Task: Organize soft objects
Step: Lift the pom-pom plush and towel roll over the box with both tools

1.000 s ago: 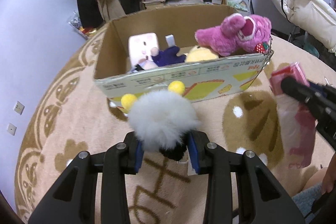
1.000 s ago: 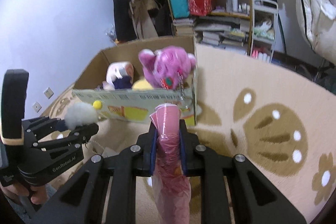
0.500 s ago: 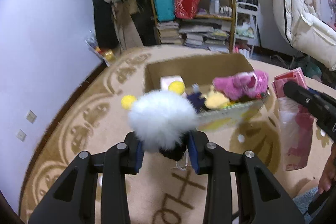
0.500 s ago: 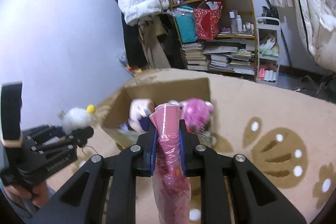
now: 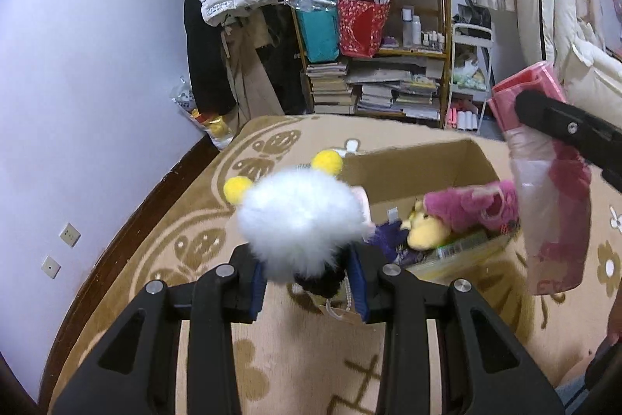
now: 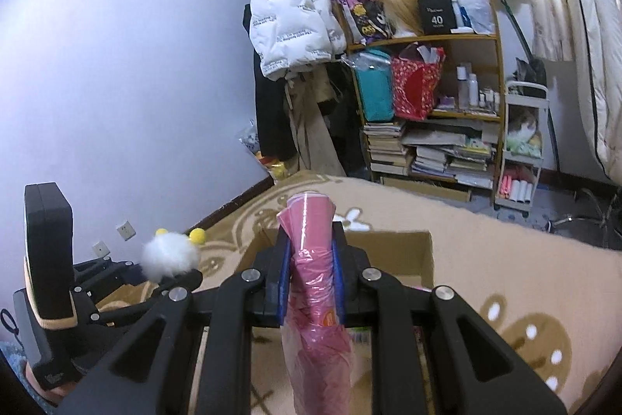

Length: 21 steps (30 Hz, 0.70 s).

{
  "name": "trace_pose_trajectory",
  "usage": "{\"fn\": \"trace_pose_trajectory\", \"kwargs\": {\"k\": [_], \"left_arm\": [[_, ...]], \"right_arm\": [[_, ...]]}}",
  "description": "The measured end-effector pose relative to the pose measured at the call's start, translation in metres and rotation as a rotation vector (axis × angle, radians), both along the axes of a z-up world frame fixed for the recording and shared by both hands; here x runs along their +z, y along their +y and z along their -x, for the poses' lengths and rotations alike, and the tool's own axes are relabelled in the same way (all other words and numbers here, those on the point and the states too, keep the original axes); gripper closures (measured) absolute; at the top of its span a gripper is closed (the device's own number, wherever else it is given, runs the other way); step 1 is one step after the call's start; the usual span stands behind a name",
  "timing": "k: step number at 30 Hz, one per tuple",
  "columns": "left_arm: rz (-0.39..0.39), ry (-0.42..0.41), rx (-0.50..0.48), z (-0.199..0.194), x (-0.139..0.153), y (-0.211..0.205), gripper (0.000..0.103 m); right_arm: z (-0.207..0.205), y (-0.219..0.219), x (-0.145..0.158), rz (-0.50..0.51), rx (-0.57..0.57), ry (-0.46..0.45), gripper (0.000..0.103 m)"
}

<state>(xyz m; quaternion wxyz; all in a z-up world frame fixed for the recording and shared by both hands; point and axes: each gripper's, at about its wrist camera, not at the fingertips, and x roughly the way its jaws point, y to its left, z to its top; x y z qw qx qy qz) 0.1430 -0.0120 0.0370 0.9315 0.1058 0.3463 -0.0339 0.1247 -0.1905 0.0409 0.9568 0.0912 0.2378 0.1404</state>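
Two grippers loaded: left gripper [image 5: 309, 273] white plush [image 5: 299, 220], right gripper [image 6: 311, 282] pink bag [image 6: 315, 298], above box [image 5: 447, 166].

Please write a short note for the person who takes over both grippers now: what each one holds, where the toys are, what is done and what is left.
Left claw: shut on the white fluffy toy, held above the rug beside the cardboard box.
Right claw: shut on the pink bagged item, held over the box.
Done: the pink plush, yellow plush and some others lie in the box.
Left: put both held items in the box, then open the claws.
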Motion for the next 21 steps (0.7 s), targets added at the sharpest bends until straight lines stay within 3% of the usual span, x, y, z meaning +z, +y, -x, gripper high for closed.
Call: {"fn": "trace_pose_trajectory", "kwargs": {"k": [4,8,21], "left_arm": [[0.006,-0.014,0.004,-0.016,0.005,0.001,0.069],[0.065,-0.012,0.001,-0.029,0.006,0.01,0.069],[0.132,0.036,0.002,-0.069,-0.03,0.013,0.068]], "right_arm": [[-0.018,0.007,-0.001,0.015,0.009,0.005,0.084],[-0.033,0.013,-0.011,0.014,0.019,0.023,0.084],[-0.086,0.016,-0.036,-0.043,-0.002,0.101,0.084]]}}
